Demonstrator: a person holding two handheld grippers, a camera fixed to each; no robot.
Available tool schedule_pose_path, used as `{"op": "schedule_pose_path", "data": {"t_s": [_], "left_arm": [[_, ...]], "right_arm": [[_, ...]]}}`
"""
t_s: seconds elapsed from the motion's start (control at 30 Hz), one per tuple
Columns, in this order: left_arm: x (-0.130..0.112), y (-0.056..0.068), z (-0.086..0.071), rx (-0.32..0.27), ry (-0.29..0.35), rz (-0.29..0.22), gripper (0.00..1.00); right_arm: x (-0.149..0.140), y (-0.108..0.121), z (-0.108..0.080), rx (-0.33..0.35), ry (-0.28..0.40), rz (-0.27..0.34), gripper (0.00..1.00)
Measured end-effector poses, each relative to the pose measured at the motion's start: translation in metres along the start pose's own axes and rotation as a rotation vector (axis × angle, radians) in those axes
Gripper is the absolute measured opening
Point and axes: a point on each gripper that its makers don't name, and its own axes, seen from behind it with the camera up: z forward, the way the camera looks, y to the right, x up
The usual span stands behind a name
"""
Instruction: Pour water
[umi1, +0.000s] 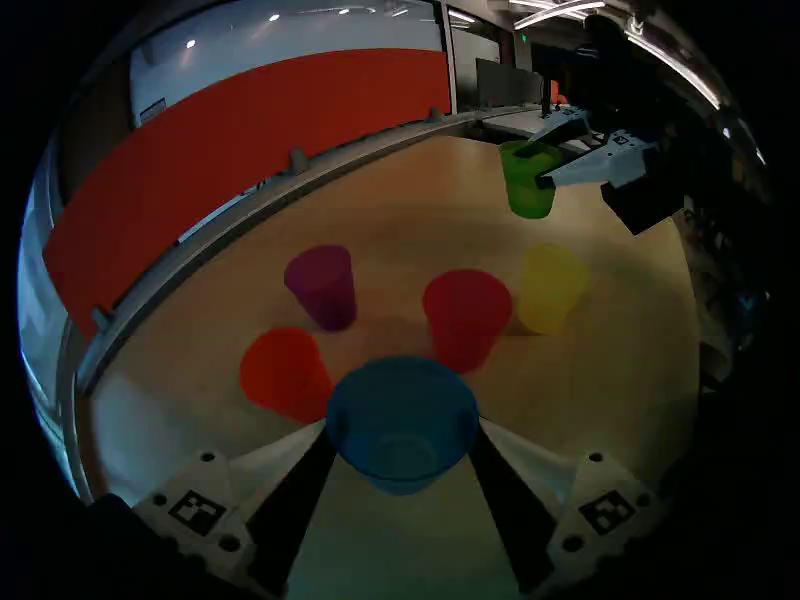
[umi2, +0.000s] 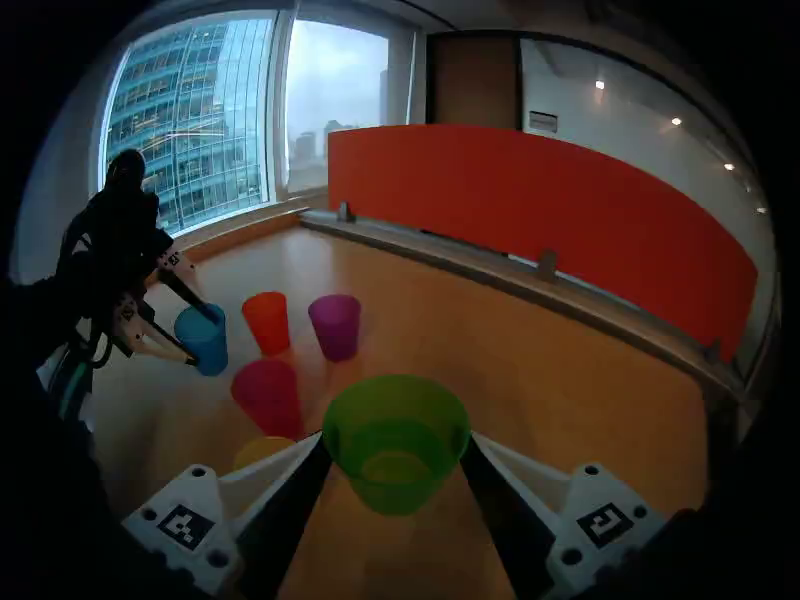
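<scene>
**Room and Surroundings**

The work surface is a light wooden table (umi1: 620, 340). A grey rail (umi1: 240, 205) runs along its far edge, and small clips (umi1: 297, 158) stand on the rail at intervals. A red partition (umi1: 250, 140) rises directly behind the rail. Above the partition is a pale, glossy wall (umi2: 640, 110) that carries small spots of light. In the right gripper view, a brown wooden panel (umi2: 470, 80) stands beside this wall. Tall windows (umi2: 200, 120) next to the panel show high-rise buildings (umi2: 160, 110) and a grey sky (umi2: 340, 90). Strip lights (umi1: 560, 10) run across the ceiling. The room is dim.
</scene>
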Motion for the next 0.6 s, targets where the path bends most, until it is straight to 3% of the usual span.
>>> {"op": "schedule_pose_path", "data": {"t_s": [0.6], "left_arm": [[-0.015,0.002,0.022,-0.047,-0.015,-0.037,0.87]], "right_arm": [[-0.033,0.008,0.024,-0.008,-0.073,0.012,0.9]]}}
